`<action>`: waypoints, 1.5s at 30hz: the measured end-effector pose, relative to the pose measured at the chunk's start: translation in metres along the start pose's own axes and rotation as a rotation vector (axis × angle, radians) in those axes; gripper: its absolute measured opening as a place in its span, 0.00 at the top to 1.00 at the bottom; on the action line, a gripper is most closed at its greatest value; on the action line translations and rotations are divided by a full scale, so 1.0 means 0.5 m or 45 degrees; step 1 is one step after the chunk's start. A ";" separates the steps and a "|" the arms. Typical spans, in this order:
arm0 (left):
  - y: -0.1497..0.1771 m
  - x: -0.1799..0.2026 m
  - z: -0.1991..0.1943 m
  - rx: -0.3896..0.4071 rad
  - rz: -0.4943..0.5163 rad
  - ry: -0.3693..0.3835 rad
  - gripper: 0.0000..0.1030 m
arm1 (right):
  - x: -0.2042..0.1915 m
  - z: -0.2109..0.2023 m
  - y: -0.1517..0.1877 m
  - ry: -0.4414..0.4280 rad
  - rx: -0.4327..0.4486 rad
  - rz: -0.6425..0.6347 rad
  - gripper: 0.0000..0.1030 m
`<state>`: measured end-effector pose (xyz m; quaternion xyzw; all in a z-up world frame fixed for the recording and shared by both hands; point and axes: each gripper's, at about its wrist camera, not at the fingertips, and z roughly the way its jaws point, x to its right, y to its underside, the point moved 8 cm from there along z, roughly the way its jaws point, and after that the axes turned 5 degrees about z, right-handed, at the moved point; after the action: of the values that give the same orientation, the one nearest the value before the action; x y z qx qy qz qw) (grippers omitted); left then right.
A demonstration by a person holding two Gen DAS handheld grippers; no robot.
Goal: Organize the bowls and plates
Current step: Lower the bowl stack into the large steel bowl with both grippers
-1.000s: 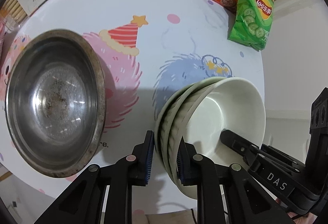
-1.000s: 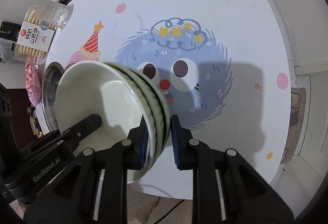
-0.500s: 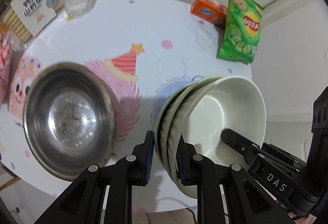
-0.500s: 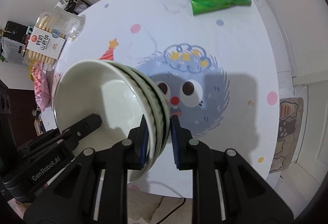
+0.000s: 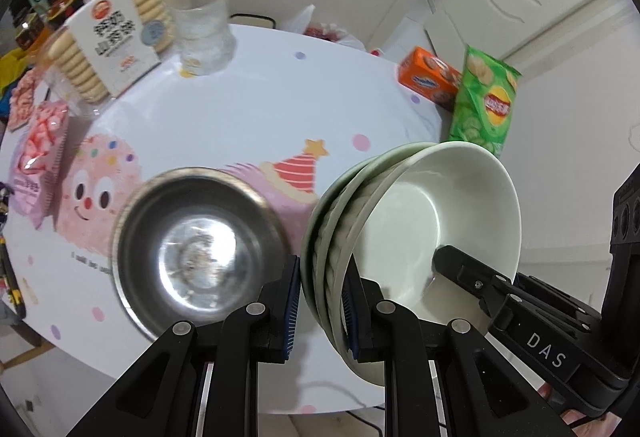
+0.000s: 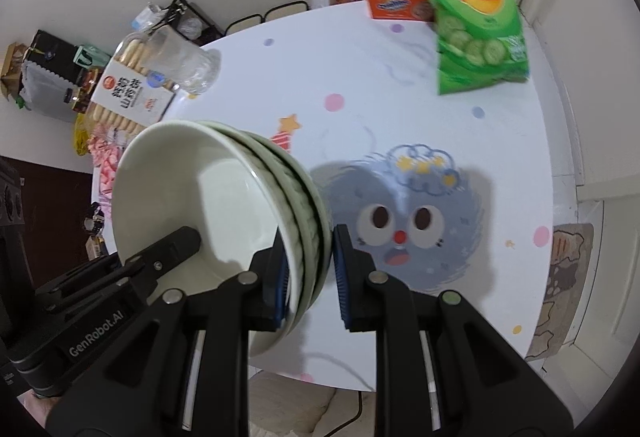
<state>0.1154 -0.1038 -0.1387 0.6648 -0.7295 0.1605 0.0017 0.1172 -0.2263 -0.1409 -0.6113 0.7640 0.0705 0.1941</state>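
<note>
Stack of nested pale ceramic bowls (image 5: pixel 432 221) held up off round white cartoon-print table (image 5: pixel 256 89), tilted on edge. Left gripper (image 5: pixel 320 301) pinched narrow on stack's rim at one side, right gripper (image 6: pixel 310 269) pinched narrow on opposite rim, so both clamped on same stack. Round stainless steel bowl (image 5: pixel 196 249) sits on table just left of stack, near edge. Far right: green chip bag (image 5: pixel 484 105), orange snack box (image 5: pixel 428 79) beside it. Far left: biscuit pack (image 5: pixel 112 41), clear plastic cup (image 5: pixel 204 25).
</note>
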 end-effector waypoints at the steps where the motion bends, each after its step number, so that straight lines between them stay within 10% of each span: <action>1: 0.000 -0.012 -0.005 0.003 -0.008 -0.007 0.82 | -0.014 0.005 0.001 -0.004 -0.005 -0.011 0.77; 23: 0.032 -0.272 0.037 -0.069 -0.126 -0.044 0.82 | -0.202 0.185 0.071 -0.017 -0.153 -0.054 0.77; 45: 0.044 -0.307 0.118 -0.129 -0.025 0.004 0.82 | -0.186 0.262 0.090 0.040 -0.140 0.061 0.78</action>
<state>0.1244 0.0326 -0.2327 0.6708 -0.7302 0.1245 0.0381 0.1179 -0.0859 -0.2311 -0.6036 0.7764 0.1074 0.1464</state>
